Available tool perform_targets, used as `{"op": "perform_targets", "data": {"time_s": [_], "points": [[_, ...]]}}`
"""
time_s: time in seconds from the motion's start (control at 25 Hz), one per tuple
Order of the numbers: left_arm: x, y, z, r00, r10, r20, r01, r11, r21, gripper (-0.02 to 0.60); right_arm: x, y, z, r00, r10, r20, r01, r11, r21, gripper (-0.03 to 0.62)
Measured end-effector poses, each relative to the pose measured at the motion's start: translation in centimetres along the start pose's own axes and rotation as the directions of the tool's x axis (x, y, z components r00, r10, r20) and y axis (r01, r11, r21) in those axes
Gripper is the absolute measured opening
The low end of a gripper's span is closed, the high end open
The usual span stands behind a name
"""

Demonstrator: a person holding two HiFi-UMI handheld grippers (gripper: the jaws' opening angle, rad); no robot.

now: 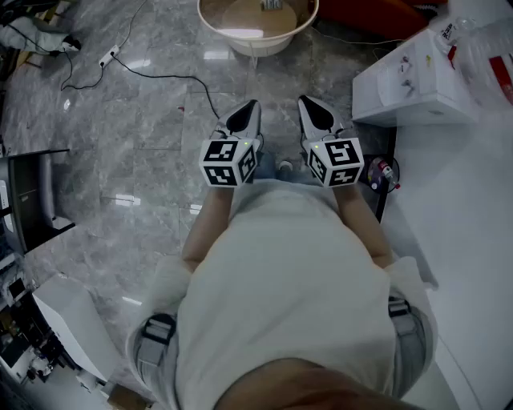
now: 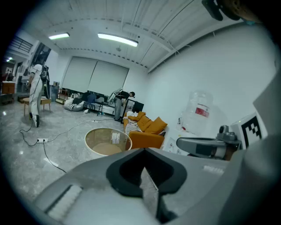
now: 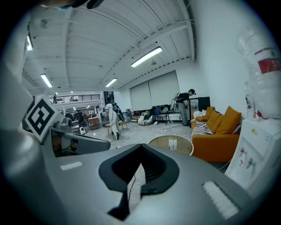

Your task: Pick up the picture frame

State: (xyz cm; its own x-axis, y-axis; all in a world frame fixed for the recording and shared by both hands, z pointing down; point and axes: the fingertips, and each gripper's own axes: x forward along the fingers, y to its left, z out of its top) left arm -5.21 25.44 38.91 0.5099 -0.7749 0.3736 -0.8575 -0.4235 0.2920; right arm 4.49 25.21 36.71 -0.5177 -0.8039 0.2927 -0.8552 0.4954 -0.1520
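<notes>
Head view: your left gripper (image 1: 250, 114) and right gripper (image 1: 313, 112) sit side by side before your body, each with its jaws pressed together and nothing in them. Ahead, the round table (image 1: 258, 42) carries a small upright card (image 1: 271, 4), too small to tell whether it is the picture frame.

Left gripper view: the jaws meet, and bare floor (image 2: 26, 154) lies open before the table.

Right gripper view: the jaws meet, and a white dispenser (image 3: 259, 149) stands close on your right.

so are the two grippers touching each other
Apart. The head view shows the left gripper and the right gripper held side by side, with a strip of grey floor plainly visible between them.
</notes>
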Motion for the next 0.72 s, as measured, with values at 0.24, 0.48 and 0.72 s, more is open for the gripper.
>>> {"op": "perform_targets", "data": {"time_s": [0.24,0.48,0.72], "points": [[-2.6,-1.2,-0.5,1.000,-0.017,0.007,0.017,1.000,0.008,0.000,-2.2,1.9,-0.6,1.000,0.012,-0.008,-0.012,1.000,-0.002,-0.003],[-1.9,-1.4,0.3,1.000,-0.005,0.028,0.005,1.000,-0.001,0.000,-1.9,1.7,0.8,1.000,0.017,0.016,-0.017,0.999,-0.033,-0.003],[-0.9,-2.0,0.3,1.000,0.001,0.031,-0.001,1.000,-0.003,0.001,-2.0,0.9,0.3,1.000,0.031,0.004,-0.031,0.998,-0.050,-0.002]]}}
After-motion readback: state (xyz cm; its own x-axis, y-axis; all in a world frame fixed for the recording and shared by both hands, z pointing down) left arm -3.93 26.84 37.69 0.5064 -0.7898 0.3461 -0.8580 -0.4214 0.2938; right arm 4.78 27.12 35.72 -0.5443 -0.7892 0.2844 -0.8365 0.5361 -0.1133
